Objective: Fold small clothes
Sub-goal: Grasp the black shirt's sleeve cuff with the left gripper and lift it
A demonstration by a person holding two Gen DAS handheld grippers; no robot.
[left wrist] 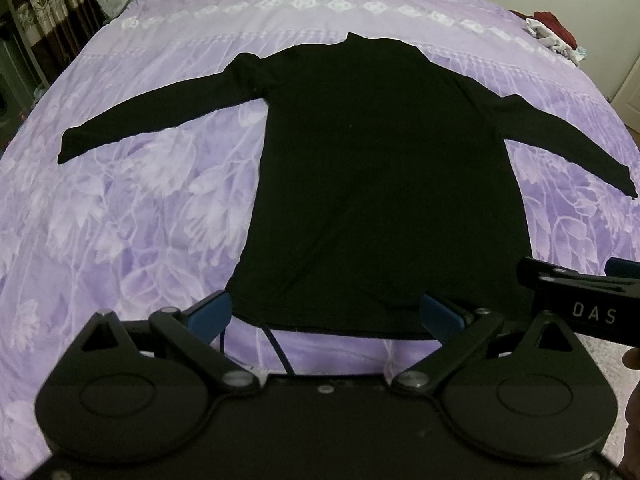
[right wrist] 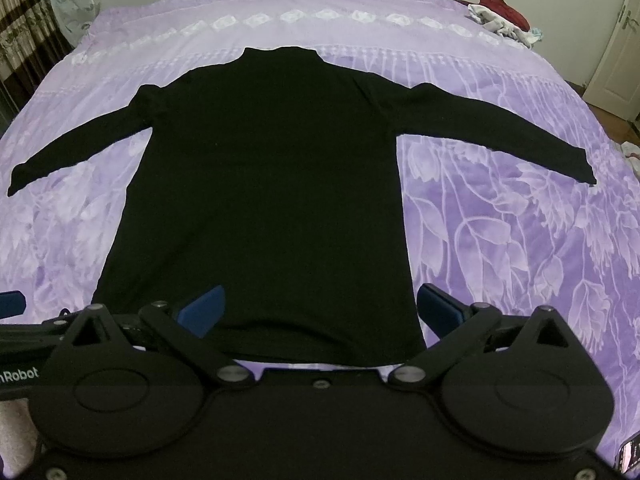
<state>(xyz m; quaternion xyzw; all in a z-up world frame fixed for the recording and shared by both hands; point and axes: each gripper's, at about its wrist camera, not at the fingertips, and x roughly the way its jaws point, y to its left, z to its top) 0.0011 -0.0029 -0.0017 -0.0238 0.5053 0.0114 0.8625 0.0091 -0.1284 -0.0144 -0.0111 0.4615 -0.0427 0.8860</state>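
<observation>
A black long-sleeved top (left wrist: pixel 380 168) lies flat on the purple floral bedspread (left wrist: pixel 120 220), collar at the far end, both sleeves spread out to the sides. It also shows in the right wrist view (right wrist: pixel 260 184). My left gripper (left wrist: pixel 326 314) is open and empty, its blue pads wide apart at the near hem, toward the hem's left part. My right gripper (right wrist: pixel 318 308) is open and empty at the hem's right part. The right gripper's body (left wrist: pixel 580 300) shows at the right of the left wrist view.
A pile of red and white clothes (right wrist: pixel 504 20) lies at the bed's far right corner. Curtains (left wrist: pixel 44 12) hang at the far left. A white door (right wrist: pixel 620 48) stands at the right. A thin black cable (left wrist: pixel 280 348) lies by the hem.
</observation>
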